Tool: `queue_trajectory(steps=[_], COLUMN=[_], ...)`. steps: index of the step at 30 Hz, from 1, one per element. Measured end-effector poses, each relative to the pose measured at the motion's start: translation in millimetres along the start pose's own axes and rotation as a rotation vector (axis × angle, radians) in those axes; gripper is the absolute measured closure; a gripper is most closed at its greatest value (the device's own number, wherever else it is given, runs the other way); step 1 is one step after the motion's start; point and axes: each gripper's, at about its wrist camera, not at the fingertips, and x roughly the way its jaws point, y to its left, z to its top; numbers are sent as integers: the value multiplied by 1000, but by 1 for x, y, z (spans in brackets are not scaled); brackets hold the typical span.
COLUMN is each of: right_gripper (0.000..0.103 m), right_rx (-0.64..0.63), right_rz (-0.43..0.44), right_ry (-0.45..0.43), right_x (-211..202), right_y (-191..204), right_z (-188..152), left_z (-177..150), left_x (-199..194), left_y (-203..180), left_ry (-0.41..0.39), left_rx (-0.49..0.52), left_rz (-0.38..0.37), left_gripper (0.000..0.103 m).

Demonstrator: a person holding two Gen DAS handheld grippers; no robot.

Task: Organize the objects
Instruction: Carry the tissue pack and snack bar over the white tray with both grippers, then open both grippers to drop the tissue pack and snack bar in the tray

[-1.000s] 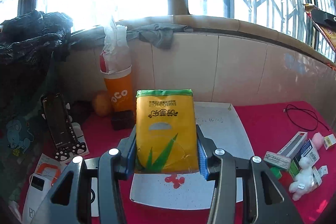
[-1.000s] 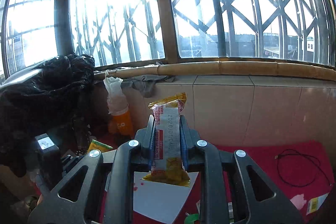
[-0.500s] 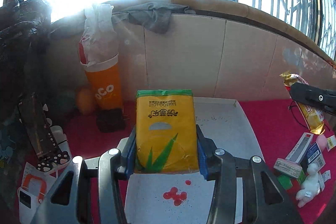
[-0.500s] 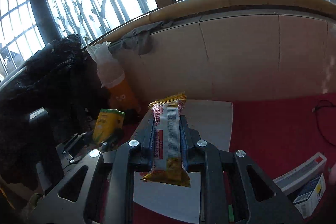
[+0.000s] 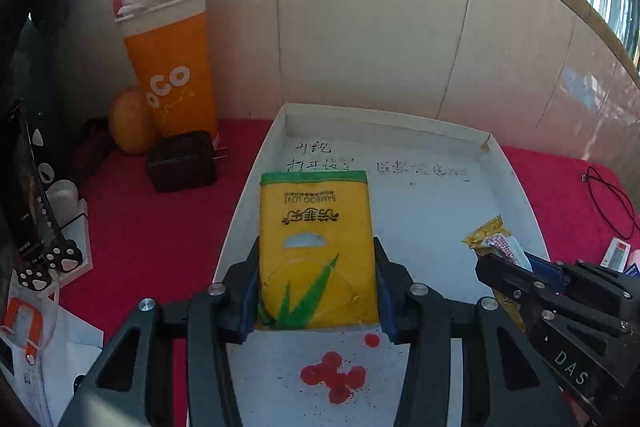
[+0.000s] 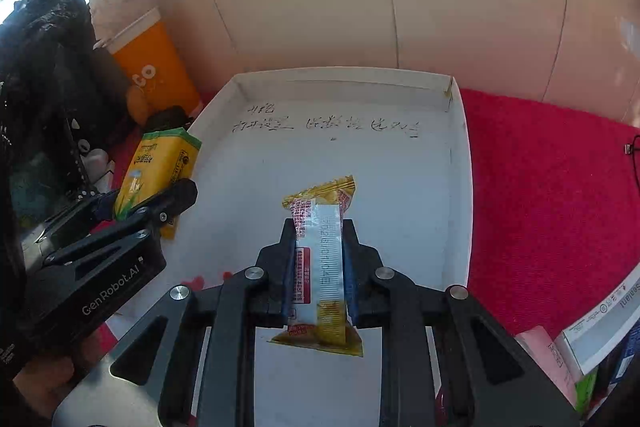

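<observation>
Beside white tray [image 5: 256, 171]: black charger [image 5: 182, 161], orange cup [image 5: 172, 67], red cloth [image 5: 160, 227].

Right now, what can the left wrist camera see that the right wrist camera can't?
Only the left wrist view shows the charger whole, the red blots on the tray floor clearly, and the tissue pack's front.

Only the right wrist view shows the snack bar's label side and the boxes at right.

Both show the white tray, the orange cup, the left gripper shut on the tissue pack, and the right gripper shut on the snack bar.
</observation>
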Motion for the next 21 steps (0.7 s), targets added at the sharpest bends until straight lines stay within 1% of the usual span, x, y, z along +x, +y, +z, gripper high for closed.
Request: queue_trajectory(steps=[2,3,4,5,6,7,8,9,10,11,13,16,18,21], right_gripper=[83,80,77,70,53,42,35,18,6,0,0,0,0,0], right_rx=[-17,-24,-31,-38,-43,-42,-31,-17,0,11,26,33,18,-21], right_rz=[-7,-4,-1,6,3,-17,-19,-12,-10,-11,-12,-12,-17,-28], right_ry=[5,1,-3,-7,-16,-31,-53,-65,-71,-75,-90,-144,-176,-229], right_x=[4,4,5,5,4,2,-1,-3,-5,-8,-15,-33,-46,-69], right_y=[3,4,4,6,6,5,1,-3,-7,-11,-14,-15,-10,-4], right_z=[-1,-2,-2,0,0,1,2,3,4,5,4,-2,-5,-10], left_z=[-2,-2,-2,-1,-1,0,0,1,1,1,0,-4,-8,-14], left_x=[4,5,6,5,4,1,-2,-7,-12,-17,-31,-52,-63,-75], left_y=[2,4,7,9,12,16,21,28,35,40,46,48,47,44], left_ry=[8,10,11,12,4,-13,-38,-58,-76,-89,-128,-187,-214,-219], left_rx=[-11,-29,-49,-63,-76,-91,-113,-144,-174,-202,-241,-259,-264,-263], left_rz=[2,-15,-42,-61,-44,-18,-4,2,8,15,31,37,-27,-136], left_gripper=[53,53,51,44,40,24,9,0,0,0,0,0,0,0])
